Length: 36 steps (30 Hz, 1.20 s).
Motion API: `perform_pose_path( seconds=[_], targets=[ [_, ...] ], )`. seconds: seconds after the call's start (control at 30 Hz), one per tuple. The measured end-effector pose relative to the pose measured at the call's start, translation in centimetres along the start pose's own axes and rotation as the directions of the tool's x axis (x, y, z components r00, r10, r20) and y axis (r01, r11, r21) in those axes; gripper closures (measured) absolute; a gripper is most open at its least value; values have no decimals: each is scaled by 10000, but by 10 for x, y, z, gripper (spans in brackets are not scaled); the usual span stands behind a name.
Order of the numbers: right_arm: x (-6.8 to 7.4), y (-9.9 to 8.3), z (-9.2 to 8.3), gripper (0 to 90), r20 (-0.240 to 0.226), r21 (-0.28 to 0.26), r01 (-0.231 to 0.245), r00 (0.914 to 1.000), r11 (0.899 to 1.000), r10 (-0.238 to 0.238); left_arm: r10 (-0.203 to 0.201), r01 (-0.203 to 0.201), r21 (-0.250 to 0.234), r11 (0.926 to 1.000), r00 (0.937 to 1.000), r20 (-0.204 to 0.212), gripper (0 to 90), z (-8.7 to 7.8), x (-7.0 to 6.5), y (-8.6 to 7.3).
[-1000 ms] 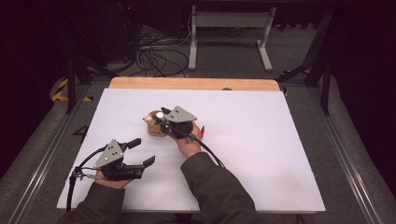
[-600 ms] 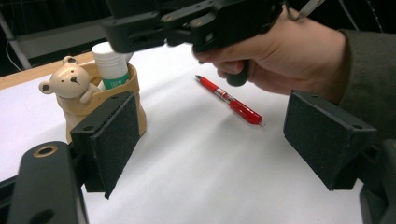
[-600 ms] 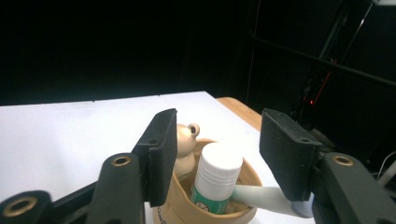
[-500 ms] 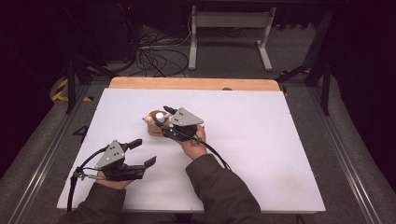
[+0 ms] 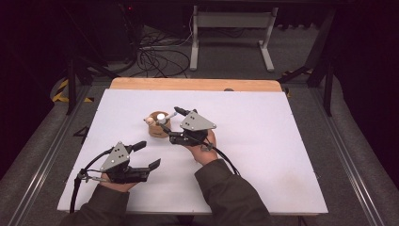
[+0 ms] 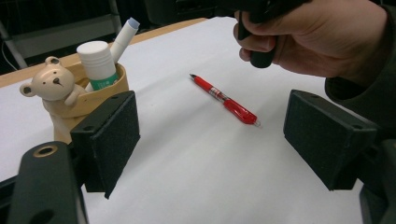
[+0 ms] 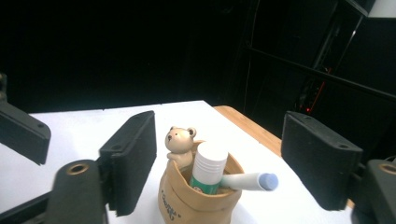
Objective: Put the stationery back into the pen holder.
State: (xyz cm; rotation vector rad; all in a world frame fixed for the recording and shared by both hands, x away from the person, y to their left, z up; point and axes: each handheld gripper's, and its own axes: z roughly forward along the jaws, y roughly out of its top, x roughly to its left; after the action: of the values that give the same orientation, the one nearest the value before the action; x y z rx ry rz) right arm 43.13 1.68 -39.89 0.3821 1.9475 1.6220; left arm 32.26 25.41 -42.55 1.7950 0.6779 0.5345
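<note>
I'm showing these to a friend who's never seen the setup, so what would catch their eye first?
Probably the tan bear-shaped pen holder near the middle of the white table, with a glue stick and a white marker poking out. The right hand-held gripper sits just beside it, jaws open and empty, having just been opening. A red pen lies alone on the table under the right hand.

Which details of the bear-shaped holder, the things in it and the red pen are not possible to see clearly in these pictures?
- Bear holder: right gripper view, base cut off by the bottom edge; its printed lettering is too small to read.
- Glue stick: its lower part is hidden inside the holder, label unreadable.
- White marker: one end is hidden behind the glue stick.
- Red pen: left gripper view, print too small to read.
</note>
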Motion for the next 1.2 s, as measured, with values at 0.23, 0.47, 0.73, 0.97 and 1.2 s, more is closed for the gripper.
perform_pose_path(
  seconds=[0.23,0.47,0.73,0.97,1.2],
  targets=[
    [-4,3,-16,189,3,35,-519,9987,9986,519,84,-84,37,10000,10000,-12,193,4,-3,1],
    [-13,-3,-26,178,553,724,-1090,9929,9914,1051,97,-96,120,9999,10000,-22,193,5,-3,-1],
    [-28,-19,-38,162,1530,1419,-1797,9756,9734,1578,92,-91,223,9997,10000,-32,193,7,-2,-3],
    [-39,-23,-53,170,2409,1636,-2474,9488,9550,2046,193,-189,351,9992,9998,-83,193,8,-3,-6],
    [-48,-33,-57,241,3300,2097,-3257,9111,9219,2469,197,-192,345,9992,9997,-164,195,7,-1,-8]
  ],
)
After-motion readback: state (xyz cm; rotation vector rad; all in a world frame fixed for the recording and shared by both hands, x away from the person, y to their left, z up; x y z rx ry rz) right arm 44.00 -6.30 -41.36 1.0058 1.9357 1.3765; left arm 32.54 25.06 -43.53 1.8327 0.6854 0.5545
